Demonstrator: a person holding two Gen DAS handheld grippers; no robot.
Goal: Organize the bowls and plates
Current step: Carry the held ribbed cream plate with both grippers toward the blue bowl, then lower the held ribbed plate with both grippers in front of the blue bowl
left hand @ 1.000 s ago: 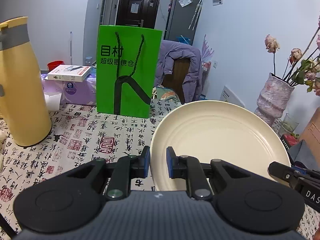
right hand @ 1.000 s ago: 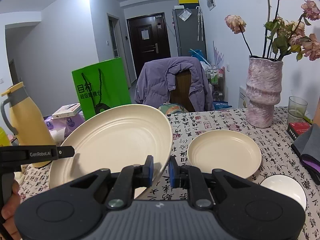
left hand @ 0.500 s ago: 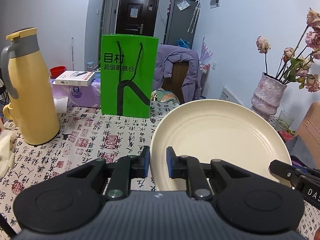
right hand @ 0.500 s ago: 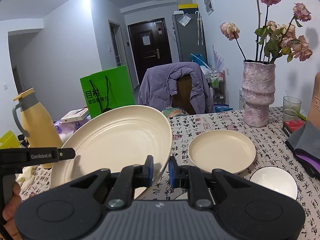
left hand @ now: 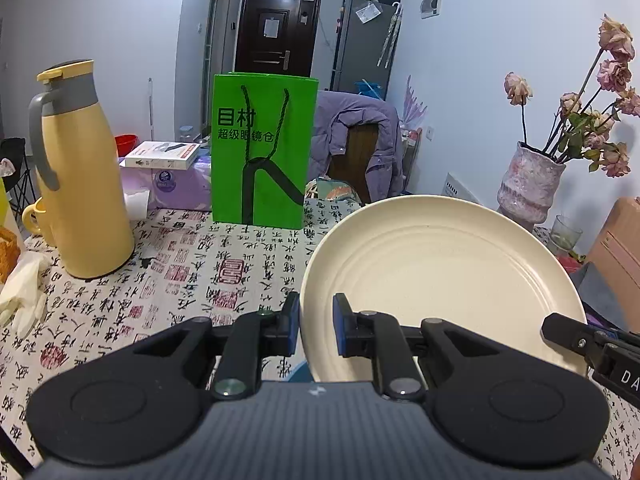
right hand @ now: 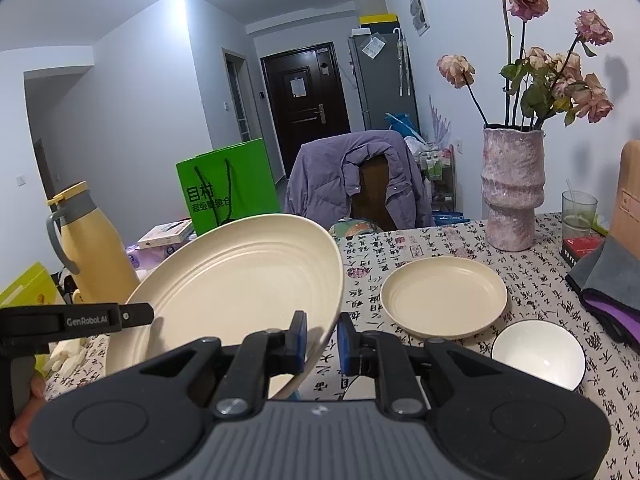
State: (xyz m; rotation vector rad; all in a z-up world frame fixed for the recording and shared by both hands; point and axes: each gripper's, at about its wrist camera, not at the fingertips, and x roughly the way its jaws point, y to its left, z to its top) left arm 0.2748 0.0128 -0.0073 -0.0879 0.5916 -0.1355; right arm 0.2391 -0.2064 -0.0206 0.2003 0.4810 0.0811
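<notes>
Over the calligraphy-print tablecloth [right hand: 460,240] we carried the large cream plate [left hand: 436,276], both grippers pinching its rim, likely bound for the smaller plate [right hand: 444,298].

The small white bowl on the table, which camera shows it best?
The right wrist view. The small white bowl sits in plain sight on the tablecloth, just in front of the smaller cream plate. The left wrist view does not show it at all.

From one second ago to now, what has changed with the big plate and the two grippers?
Both grippers carried the large plate back from the table's far end and slightly up; more tabletop shows. Nothing was released: left gripper and right gripper stay clamped on its rim. Small plate and bowl unmoved.
</notes>
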